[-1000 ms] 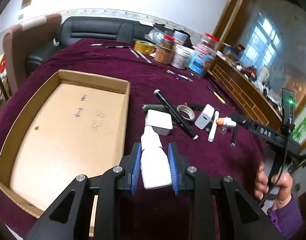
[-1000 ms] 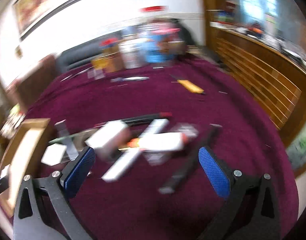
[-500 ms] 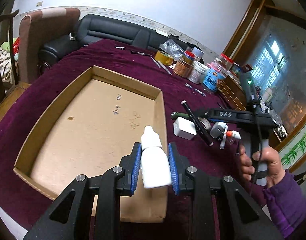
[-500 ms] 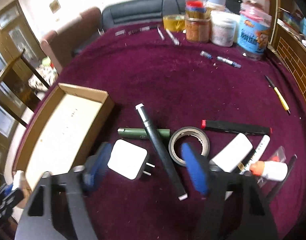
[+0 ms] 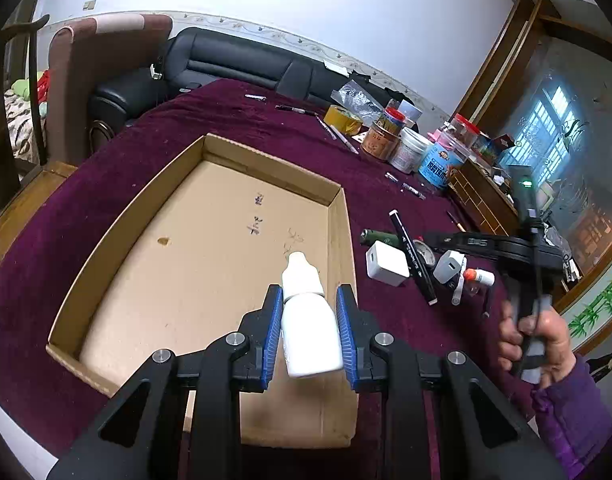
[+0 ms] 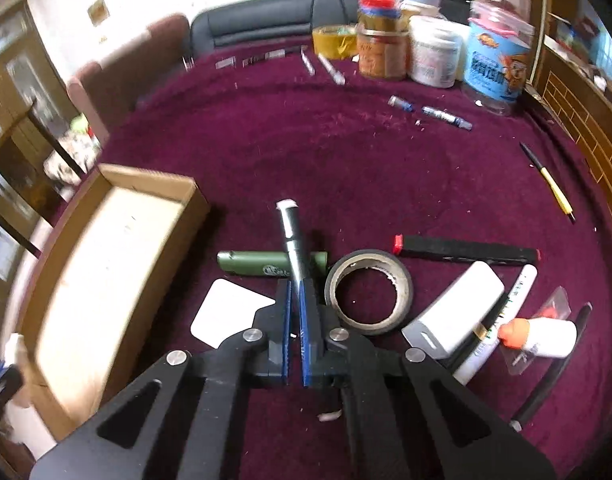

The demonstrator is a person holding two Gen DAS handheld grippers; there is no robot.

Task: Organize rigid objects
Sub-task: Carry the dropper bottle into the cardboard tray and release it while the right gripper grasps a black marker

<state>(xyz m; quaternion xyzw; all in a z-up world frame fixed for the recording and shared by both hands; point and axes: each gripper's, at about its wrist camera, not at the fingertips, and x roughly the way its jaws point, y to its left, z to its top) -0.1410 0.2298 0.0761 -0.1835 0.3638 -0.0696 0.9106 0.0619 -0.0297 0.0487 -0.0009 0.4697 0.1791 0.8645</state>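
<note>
My left gripper [image 5: 309, 304] is shut on a white dropper bottle [image 5: 308, 320] and holds it above the near right part of the open cardboard box [image 5: 338, 216]. My right gripper [image 6: 295, 292] is shut on a black marker with white ends [image 6: 290, 236], which lies across a green tube [image 6: 249, 263]. The marker [image 5: 410, 252] and the right gripper [image 5: 490, 242] also show in the left wrist view. The box [image 6: 145, 184] sits left of the right gripper.
On the purple cloth: a white charger [image 6: 225, 312], a tape roll [image 6: 368, 290], a black-red marker [image 6: 466, 250], a white power bank [image 6: 458, 312], an orange-capped bottle [image 6: 542, 336]. Jars [image 6: 430, 56] stand at the back. A sofa [image 5: 225, 64] lies beyond.
My right gripper has closed on the black marker. My left gripper has carried the white bottle further over the box.
</note>
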